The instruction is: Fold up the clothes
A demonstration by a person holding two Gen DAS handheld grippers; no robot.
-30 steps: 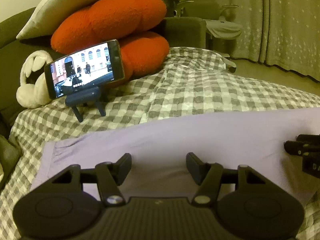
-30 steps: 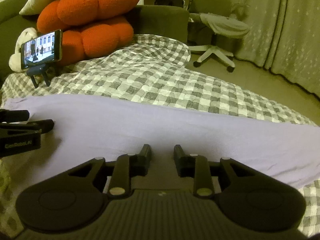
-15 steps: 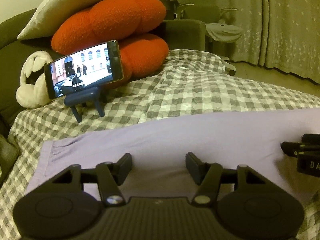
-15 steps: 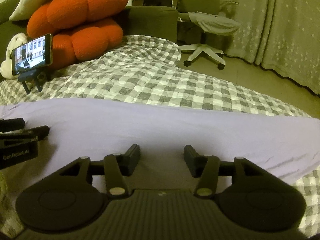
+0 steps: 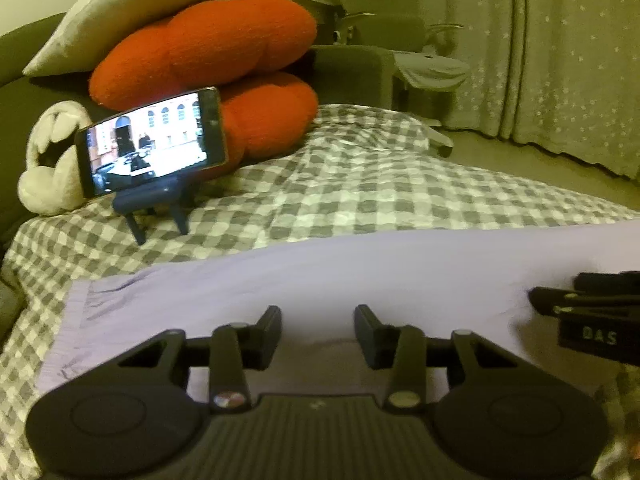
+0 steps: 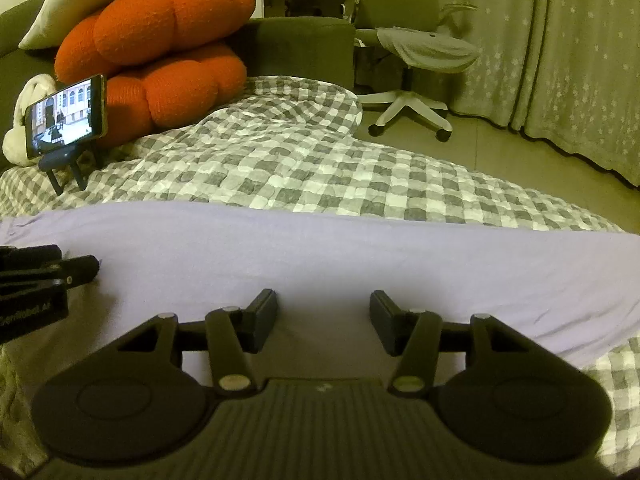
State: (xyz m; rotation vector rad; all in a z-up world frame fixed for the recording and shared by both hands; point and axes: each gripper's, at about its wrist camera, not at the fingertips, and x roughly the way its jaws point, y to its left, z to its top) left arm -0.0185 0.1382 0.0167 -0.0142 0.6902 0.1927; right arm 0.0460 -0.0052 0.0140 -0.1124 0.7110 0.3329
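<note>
At the far left of the left wrist view, a cream plush toy (image 5: 52, 160) leans against the dark sofa back (image 5: 24, 92). Just beside it, a smartphone (image 5: 151, 146) with its screen lit sits sideways in a small dark tripod stand (image 5: 154, 204) on the grey-and-white checked blanket (image 5: 360, 192). Behind the phone are two stacked orange cushions (image 5: 208, 44), with a pale pillow (image 5: 132, 12) lying on the upper one.

The lavender garment (image 5: 320, 276) lies spread flat across the blanket in a wide band, its left end with a stitched hem near the left side of the frame. The left hand-held gripper (image 5: 318, 330) hangs low over the garment's near part; its jaws are closing, with a clear gap between them and cloth lying under that gap, not pinched.

In the right wrist view, the right hand-held gripper (image 6: 324, 320) sits further right over the same lavender garment (image 6: 360, 248), its jaws spread apart with only flat cloth below and nothing clamped. Each gripper shows at the edge of the other's view.

Beyond the bed, to the right, a grey office chair (image 6: 424, 52) on a white wheeled base stands on the floor (image 6: 520, 160), in front of star-patterned curtains (image 6: 560, 40).
</note>
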